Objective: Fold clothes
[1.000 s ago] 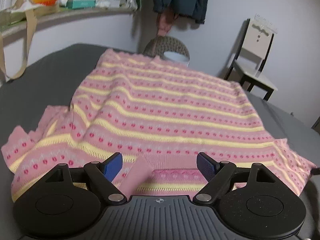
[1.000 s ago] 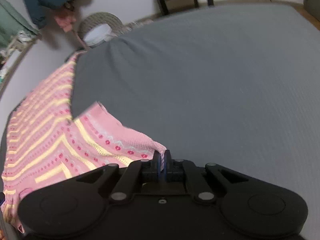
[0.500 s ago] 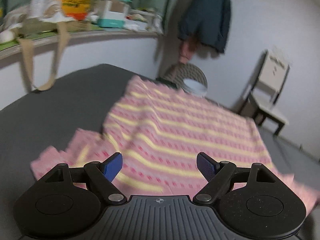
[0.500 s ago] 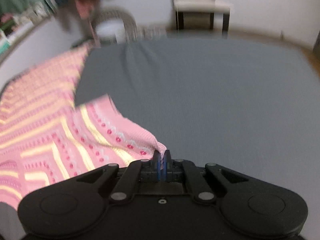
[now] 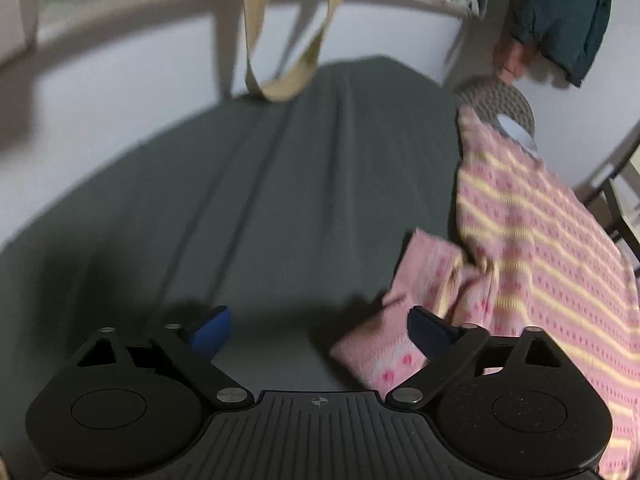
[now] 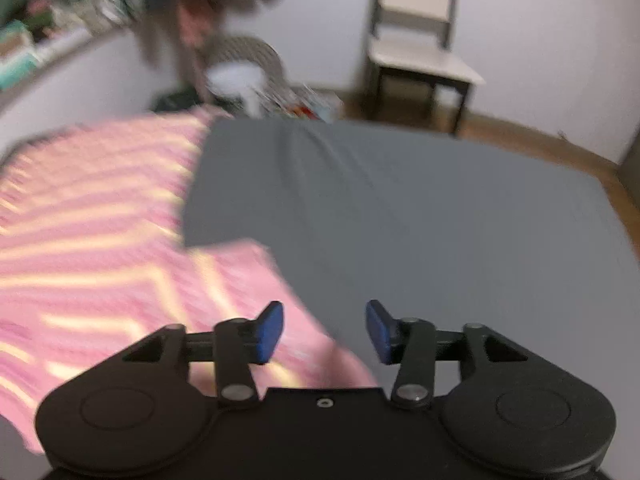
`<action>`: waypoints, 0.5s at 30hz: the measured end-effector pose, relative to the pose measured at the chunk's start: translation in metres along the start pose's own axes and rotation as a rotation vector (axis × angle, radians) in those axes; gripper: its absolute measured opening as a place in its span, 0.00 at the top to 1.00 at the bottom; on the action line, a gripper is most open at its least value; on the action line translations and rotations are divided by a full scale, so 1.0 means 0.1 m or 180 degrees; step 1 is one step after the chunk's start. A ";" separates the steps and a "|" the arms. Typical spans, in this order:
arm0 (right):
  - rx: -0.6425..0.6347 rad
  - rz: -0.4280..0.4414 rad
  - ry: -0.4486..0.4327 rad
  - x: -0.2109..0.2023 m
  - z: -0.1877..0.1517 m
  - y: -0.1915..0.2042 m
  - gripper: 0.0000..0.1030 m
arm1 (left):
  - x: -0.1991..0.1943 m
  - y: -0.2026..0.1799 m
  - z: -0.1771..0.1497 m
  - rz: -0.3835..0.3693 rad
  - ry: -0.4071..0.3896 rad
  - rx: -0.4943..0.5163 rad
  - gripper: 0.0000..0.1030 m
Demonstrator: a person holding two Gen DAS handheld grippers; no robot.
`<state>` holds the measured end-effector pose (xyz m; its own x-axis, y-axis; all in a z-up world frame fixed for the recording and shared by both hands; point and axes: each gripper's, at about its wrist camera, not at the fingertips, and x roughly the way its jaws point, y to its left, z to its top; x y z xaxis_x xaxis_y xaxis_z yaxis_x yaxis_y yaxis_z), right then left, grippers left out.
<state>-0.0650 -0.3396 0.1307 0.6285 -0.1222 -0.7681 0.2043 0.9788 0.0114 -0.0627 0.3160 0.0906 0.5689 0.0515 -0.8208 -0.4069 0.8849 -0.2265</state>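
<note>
- The right gripper [image 6: 324, 330] has just been opening: its blue fingers [image 6: 270, 332] stand apart with nothing pressed between them. The pink striped sweater [image 6: 100, 264] lies below and to the left of them, released, and its near corner reaches in under the left finger.
- The left gripper [image 5: 318, 330] is spread wide and has just been opening a little further. It grasps nothing. Bare grey bed [image 5: 280, 200] shows between its fingers [image 5: 212, 330], and the sweater's loose sleeve [image 5: 424, 292] lies crumpled just beyond and beside the right finger.
- The sweater rests flat on the bed, its body stretching away to the right of the left fingers and to the left of the right ones. The garment looks spread but not yet folded.
- Judged from this, the step in hand is taking hold of the bunched sleeve. To do it well, the left fingers should come down over the sleeve's free end, pinch both layers near the cuff, then lift and carry it across the body in one smooth sweep so that it lands flat.
- Both views are smeared, so the knit pattern and the sleeve's exact edge are hard to make out.
- The sweater's near hem is hidden under each gripper's body, and its right side runs out of the left wrist view.
- Beyond the bed, a chair [image 6: 416, 40] and a hanging dark garment [image 5: 568, 16] show only roughly.
</note>
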 end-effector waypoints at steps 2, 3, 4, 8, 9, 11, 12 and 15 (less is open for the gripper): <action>-0.0085 0.0285 -0.0047 -0.05 0.02 0.27 0.53 | 0.02 0.01 -0.09 -0.0061 0.0026 -0.0050 0.12; -0.0127 0.0425 -0.0069 -0.07 0.03 0.40 0.53 | 0.03 0.04 -0.10 -0.0108 0.0043 -0.0147 0.12; -0.0173 0.0545 -0.0075 -0.08 0.02 0.52 0.53 | 0.03 0.11 -0.10 -0.0166 0.0026 -0.0300 0.14; -0.0493 0.0859 -0.0058 -0.06 -0.02 1.03 0.53 | 0.22 0.22 -0.09 -0.0425 0.0284 -0.0613 0.34; -0.0594 0.0909 -0.0036 -0.06 -0.06 1.14 0.53 | 0.25 0.21 -0.08 -0.0464 0.0308 -0.0628 0.34; -0.0766 0.0991 0.0004 -0.02 -0.07 1.32 0.53 | 0.28 0.16 -0.06 -0.0520 0.0290 -0.0627 0.34; -0.0842 0.1018 0.0003 -0.01 -0.09 1.38 0.53 | 0.29 0.13 -0.05 -0.0549 0.0282 -0.0627 0.42; -0.0875 0.1087 0.0046 -0.07 -0.12 1.38 0.53 | 0.32 0.05 -0.04 -0.0650 0.0350 -0.0709 0.90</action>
<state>-0.0505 -0.2019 0.1299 0.6144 0.2164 -0.7587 -0.2221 0.9702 0.0969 -0.0493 0.3207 0.0610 0.5793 -0.1778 -0.7955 -0.4456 0.7480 -0.4918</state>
